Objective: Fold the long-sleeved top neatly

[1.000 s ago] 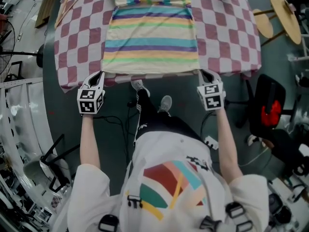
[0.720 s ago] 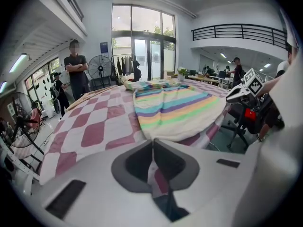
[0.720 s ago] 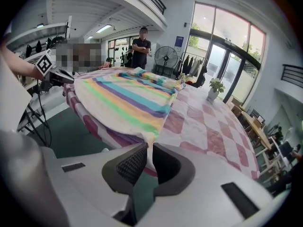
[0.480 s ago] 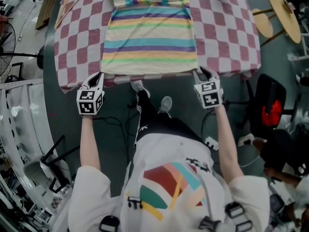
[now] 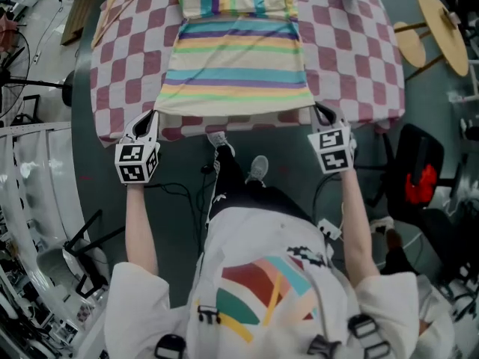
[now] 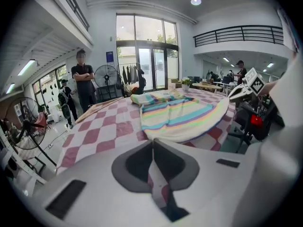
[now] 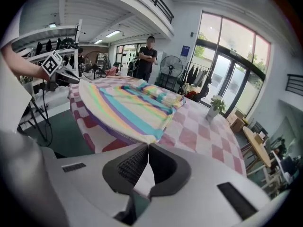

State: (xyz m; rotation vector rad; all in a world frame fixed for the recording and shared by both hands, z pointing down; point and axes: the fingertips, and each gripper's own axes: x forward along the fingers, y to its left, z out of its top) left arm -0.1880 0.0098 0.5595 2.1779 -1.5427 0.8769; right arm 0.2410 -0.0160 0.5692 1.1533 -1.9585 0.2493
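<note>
Hem corners of the striped top are pinched at the near edge of the bench. The rest of the garment lies flat up the checked cover, and the sleeves look folded across its far end. My left gripper is clamped tight on fabric. The right gripper has just closed, with pale cloth caught between its pads.

My worry is the left pinch. The strip in those jaws shows pink and white patches, so I may have caught the cover along with the hem, and lifting would drag the whole cloth. A thin corner bite could also slip out as I carry the fold over.

Only the gripper views show what sits in the pads. Only the head view shows both corners level, with the hem running straight between them.
</note>
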